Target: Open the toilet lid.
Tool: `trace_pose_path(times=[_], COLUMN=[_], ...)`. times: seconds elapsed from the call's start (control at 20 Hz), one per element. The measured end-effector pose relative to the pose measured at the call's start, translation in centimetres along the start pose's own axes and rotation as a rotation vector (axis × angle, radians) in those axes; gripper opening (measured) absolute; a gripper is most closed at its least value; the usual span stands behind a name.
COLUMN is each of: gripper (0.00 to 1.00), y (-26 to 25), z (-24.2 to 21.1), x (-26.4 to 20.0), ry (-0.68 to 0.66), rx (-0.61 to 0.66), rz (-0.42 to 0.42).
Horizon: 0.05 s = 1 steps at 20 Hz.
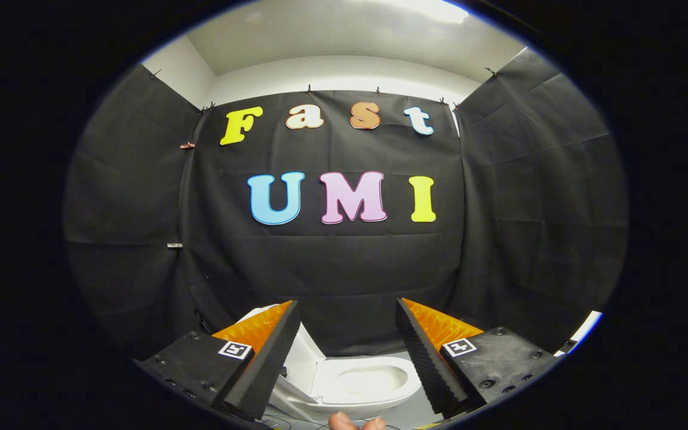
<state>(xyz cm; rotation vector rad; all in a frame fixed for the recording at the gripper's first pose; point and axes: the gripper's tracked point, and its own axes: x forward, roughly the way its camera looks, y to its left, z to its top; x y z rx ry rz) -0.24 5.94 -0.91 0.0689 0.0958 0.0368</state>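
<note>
Toilet bowl [368, 382] and raised lid [303, 358]: smooth, glossy white, ceramic or plastic. Gripper [347, 352], spread wide: fingers [424, 358] faced with matt black ribbed foam, orange ridged plastic backing. Booth wall [332, 269]: matt black creased cloth.

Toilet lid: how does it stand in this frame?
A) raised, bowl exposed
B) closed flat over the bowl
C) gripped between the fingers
A: the toilet lid stands up beside the exposed bowl, while the gripper hangs open above, touching nothing.

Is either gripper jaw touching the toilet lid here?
Apart. The gripper view shows the gripper open with empty space between its jaws; the raised toilet lid and bowl lie well beyond.
</note>
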Motion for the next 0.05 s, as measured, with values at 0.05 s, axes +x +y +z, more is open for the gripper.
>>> trace_pose_path(times=[0.05], gripper=[1.0], y=[0.08], z=[-0.02], x=[0.08], ry=[-0.001], rx=[-0.001], rz=[0.0])
